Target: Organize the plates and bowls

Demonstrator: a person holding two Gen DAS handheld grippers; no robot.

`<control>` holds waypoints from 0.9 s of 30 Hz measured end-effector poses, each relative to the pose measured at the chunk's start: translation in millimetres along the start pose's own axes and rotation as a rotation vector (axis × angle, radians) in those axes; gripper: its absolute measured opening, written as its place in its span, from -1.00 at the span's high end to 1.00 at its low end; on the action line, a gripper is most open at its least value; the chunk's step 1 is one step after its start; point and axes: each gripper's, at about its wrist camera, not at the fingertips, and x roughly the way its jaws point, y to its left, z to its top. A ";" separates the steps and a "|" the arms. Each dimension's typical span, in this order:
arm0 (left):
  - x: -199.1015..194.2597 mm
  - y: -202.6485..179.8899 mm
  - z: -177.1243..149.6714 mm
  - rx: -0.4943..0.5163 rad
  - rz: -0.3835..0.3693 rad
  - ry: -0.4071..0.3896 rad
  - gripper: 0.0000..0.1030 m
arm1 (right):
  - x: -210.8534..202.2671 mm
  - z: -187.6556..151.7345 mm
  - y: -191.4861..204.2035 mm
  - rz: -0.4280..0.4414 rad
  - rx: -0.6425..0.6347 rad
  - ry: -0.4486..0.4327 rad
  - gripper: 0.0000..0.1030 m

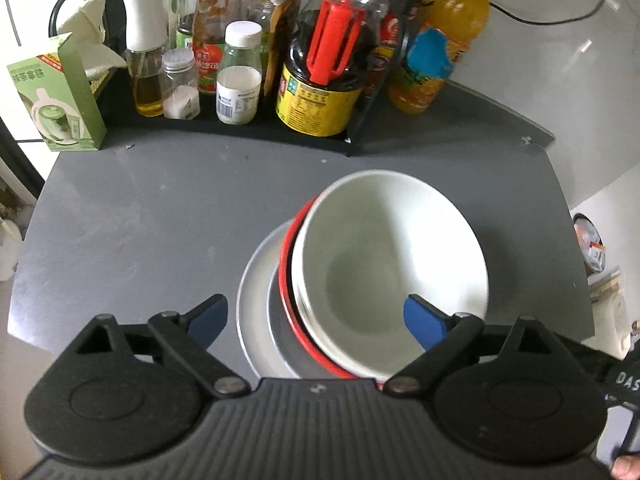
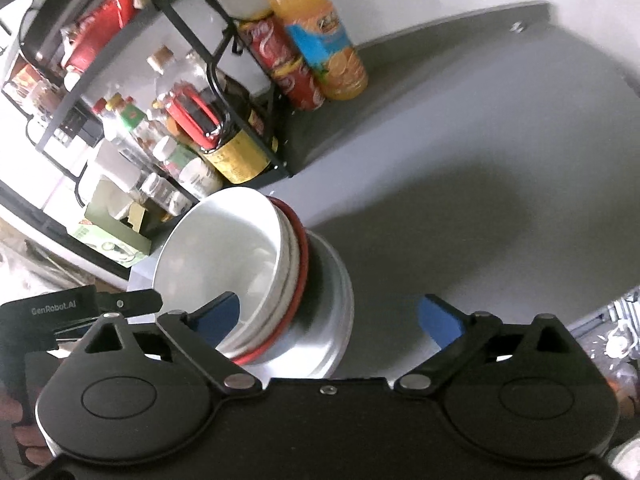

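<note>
A stack of dishes sits on the grey tabletop (image 1: 152, 216). A silver plate (image 1: 252, 304) is at the bottom, a red-rimmed bowl (image 1: 286, 264) rests on it, and white bowls (image 1: 384, 248) are nested on top. My left gripper (image 1: 316, 322) is open, one blue pad over the top bowl's inside and the other left of the plate. In the right wrist view the white bowls (image 2: 216, 248), red rim (image 2: 302, 264) and silver plate (image 2: 332, 304) lie at lower left. My right gripper (image 2: 328, 318) is open, its left pad at the bowl's near rim.
A black rack (image 1: 240, 128) of sauce bottles and jars lines the table's far edge, with a large soy sauce bottle (image 1: 320, 92), an orange drink bottle (image 1: 436, 48) and a green box (image 1: 56, 96). Bare tabletop (image 2: 460, 200) spreads right of the stack. The other gripper's body (image 2: 68, 312) shows at left.
</note>
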 end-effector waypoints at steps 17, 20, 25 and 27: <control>-68.7 -22.6 -74.8 0.148 -0.052 -0.053 -0.98 | -98.5 -69.9 4.5 -0.143 0.043 -0.151 -0.99; -82.0 -24.6 -84.9 0.169 -0.063 -0.068 -0.98 | -113.3 -77.3 11.1 -0.160 0.023 -0.171 -0.99; -104.2 -26.9 -98.5 0.196 -0.072 -0.093 -0.99 | -140.3 -89.7 23.1 -0.193 0.006 -0.218 -0.99; -113.1 -28.1 -104.3 0.210 -0.078 -0.104 -0.99 | -149.7 -95.4 27.1 -0.203 -0.001 -0.230 -0.99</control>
